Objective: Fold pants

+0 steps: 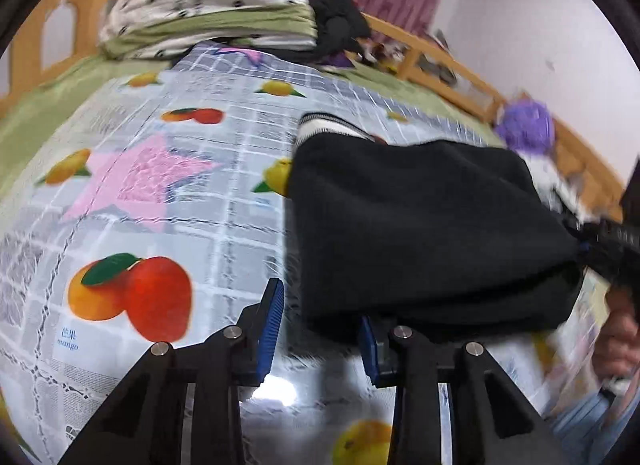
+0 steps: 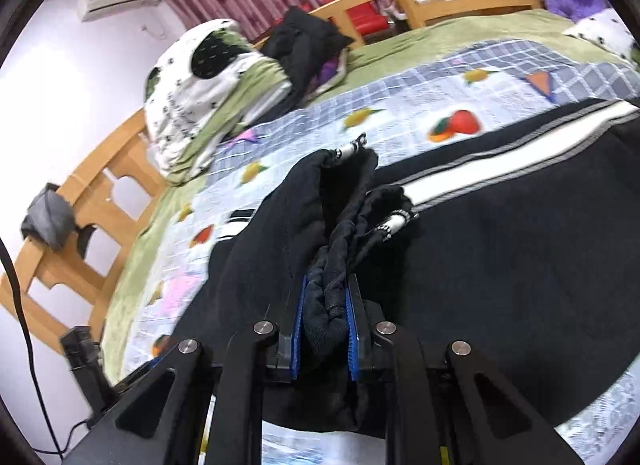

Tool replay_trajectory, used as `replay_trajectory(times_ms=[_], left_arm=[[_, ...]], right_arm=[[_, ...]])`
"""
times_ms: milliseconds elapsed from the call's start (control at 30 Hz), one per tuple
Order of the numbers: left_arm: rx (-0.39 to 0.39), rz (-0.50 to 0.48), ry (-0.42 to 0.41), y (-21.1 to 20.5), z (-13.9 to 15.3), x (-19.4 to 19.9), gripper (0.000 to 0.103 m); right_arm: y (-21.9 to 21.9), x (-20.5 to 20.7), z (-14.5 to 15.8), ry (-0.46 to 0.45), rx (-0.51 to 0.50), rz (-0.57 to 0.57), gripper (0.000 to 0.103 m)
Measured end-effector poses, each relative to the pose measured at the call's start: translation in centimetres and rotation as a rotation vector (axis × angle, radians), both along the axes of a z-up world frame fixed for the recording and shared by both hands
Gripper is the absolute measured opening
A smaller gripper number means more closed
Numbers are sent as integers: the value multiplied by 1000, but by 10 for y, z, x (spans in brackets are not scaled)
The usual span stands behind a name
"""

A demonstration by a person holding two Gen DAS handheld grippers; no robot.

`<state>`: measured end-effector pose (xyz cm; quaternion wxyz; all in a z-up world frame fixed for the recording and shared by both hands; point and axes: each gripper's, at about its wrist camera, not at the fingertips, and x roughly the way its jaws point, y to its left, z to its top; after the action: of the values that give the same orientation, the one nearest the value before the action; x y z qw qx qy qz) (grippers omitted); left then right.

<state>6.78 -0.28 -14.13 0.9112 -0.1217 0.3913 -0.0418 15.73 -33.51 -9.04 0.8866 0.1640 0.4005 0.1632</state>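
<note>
Far left in the left wrist view: only the fruit-print sheet [image 1: 152,193] over the bed, with a pile of bedding [image 1: 208,13] at the far end. Then the left gripper [image 1: 320,329], jaws wide apart and holding nothing, its right blue pad just beside the near edge of the pants [image 1: 420,233]. Further right, the black pants themselves, lying on the sheet as a thick doubled bundle, with a white striped band [image 1: 324,129] showing at the far edge. At the right border, the right gripper [image 1: 600,241], pulling one corner of the bundle (blurred there). In the right wrist view, the right gripper [image 2: 326,321] closed tight on a bunch of black cloth near the drawstring [image 2: 394,221]. Probably at least one fold already made, judging from the doubled layers. Probably left: one more fold, laying the held end flat, then smoothing.
</note>
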Motion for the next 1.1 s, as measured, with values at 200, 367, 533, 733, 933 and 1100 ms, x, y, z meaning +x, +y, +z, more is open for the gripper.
replay_trajectory(times_ms=[200,367,533,733,933,1100], left_arm=[[20,-8,51,0,-8,-5,33],[0,-50,69,15,-1,-17,40],[-4,-41,45,26,10,-23,42],[-43,-34,29,39,16,-23,47],[-63,-23,24,51,14,-26,47],[-73,-44,43,44,8,-22,47]], right_arm=[[-8,17,-57,204,-110,-13,24],[-12,8,-28,113,-93,-19,28],[1,30,6,21,-132,14,40],[16,99,-24,134,-159,11,40],[11,93,-2,-26,-155,32,9],[21,101,-33,113,-283,81,15]])
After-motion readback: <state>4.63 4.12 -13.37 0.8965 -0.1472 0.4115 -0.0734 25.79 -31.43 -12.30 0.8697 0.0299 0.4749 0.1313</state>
